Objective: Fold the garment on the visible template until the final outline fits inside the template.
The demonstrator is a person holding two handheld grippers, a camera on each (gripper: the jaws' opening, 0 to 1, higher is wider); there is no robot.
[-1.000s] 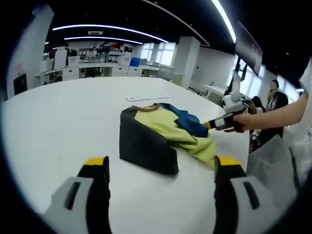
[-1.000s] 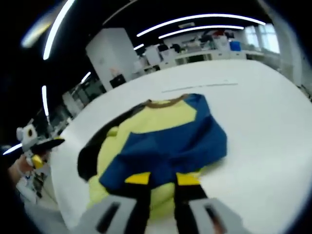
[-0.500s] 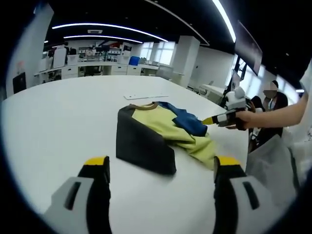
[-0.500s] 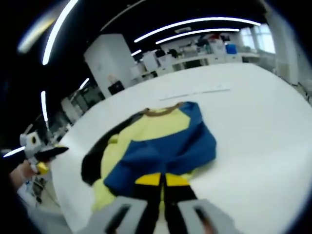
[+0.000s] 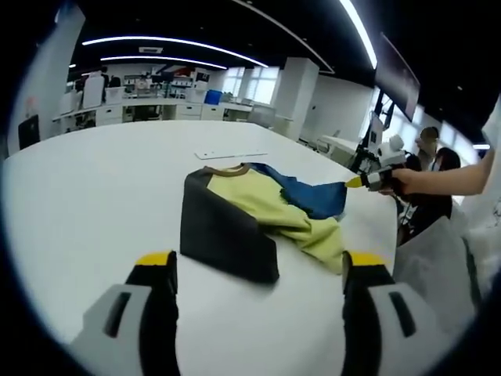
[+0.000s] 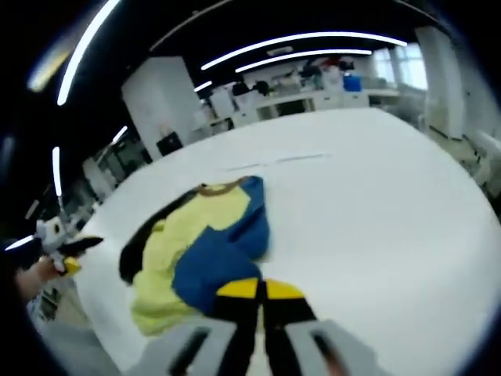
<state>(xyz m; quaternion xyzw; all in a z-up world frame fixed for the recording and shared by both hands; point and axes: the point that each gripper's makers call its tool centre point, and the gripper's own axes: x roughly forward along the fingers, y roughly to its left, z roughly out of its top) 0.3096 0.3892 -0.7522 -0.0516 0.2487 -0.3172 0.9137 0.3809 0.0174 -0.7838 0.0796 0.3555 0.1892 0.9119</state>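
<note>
The garment lies crumpled on the white table: yellow body, brown collar, a dark grey sleeve folded over its near side. Its blue sleeve is stretched out toward the right, where my right gripper holds its end. In the right gripper view the jaws of the right gripper are shut on the blue cloth, with the yellow body beyond. My left gripper stands open, short of the garment and touching nothing; it also appears at the far left as the left gripper, held by a hand.
A thin pale strip lies on the table behind the collar, seen too as the strip. People stand past the table's right edge. Desks and office gear line the far wall. Bare tabletop spreads on all sides of the garment.
My right gripper, shut on the blue sleeve, has drawn it outward and away from the yellow body. The left gripper stays open and almost still.
</note>
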